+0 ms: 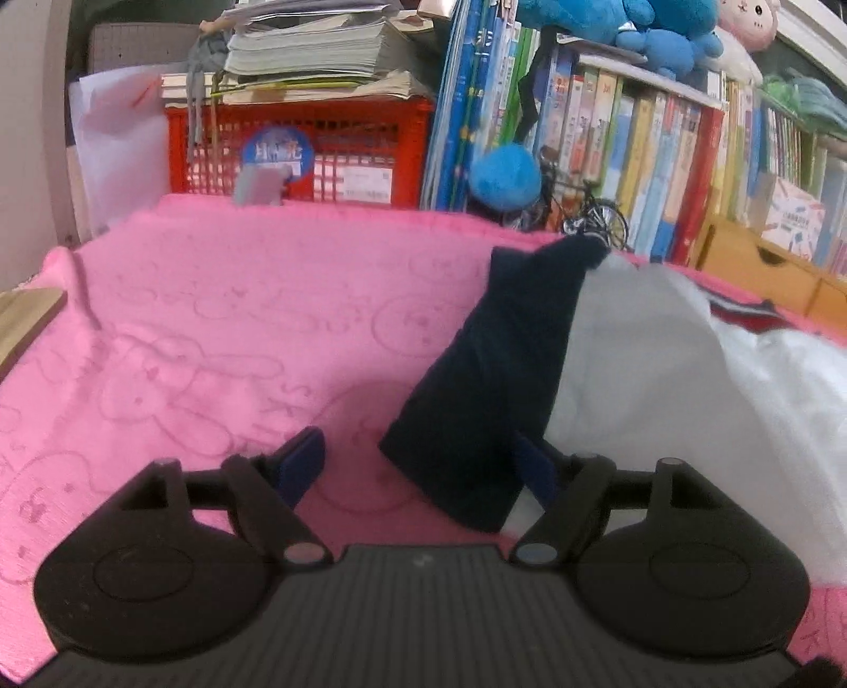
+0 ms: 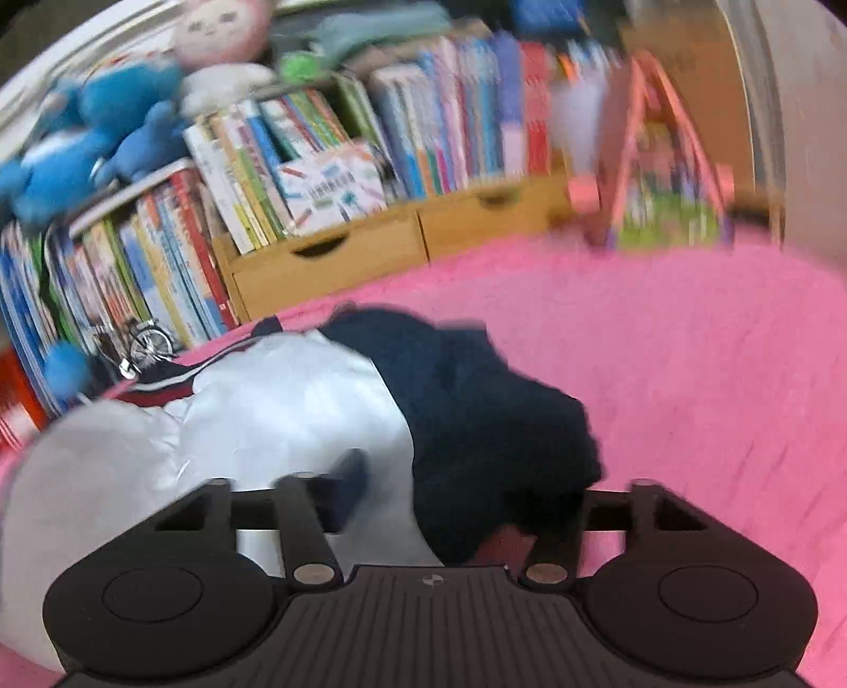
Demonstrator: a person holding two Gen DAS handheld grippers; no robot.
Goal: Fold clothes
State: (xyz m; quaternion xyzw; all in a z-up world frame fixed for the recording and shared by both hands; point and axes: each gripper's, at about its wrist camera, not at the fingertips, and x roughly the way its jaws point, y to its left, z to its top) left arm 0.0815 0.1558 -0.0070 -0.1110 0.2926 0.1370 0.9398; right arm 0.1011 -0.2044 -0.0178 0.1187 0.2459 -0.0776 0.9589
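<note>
Pink blanket (image 1: 222,328) with a faint rabbit print covers the whole work surface; its far edge runs along a red crate (image 1: 296,153) and a long row of books (image 1: 635,159), with a small model bicycle (image 1: 593,211) standing at that edge. Blue plush toys (image 1: 635,32) sit on top of the shelf.

Left wrist view: the left gripper (image 1: 423,465) sits low over the blanket, fingers spread wide. Its left finger is over bare pink cloth; its right finger (image 1: 534,471) is at the near corner of the shirt's dark navy sleeve (image 1: 492,381), partly hidden behind the fabric, so contact cannot be confirmed and nothing is clamped between the two. The shirt (image 1: 688,381) is white and grey in the body, with a red striped collar (image 1: 741,312) toward the far right. The sleeve runs as a narrow wedge from near centre to the far edge. Left of the sleeve edge the blanket is open and flat, apart from a ridge near the far left corner.

Right wrist view, blurred: the right gripper (image 2: 444,503) is wide open over the shirt (image 2: 264,413). Its left finger (image 2: 349,481) lies over the white body; the right finger is hidden under the bunched navy sleeve (image 2: 487,418). Whether it touches cloth cannot be told. Right of the sleeve the blanket (image 2: 688,370) lies open to its far edge, by a wooden drawer unit (image 2: 370,254).
</note>
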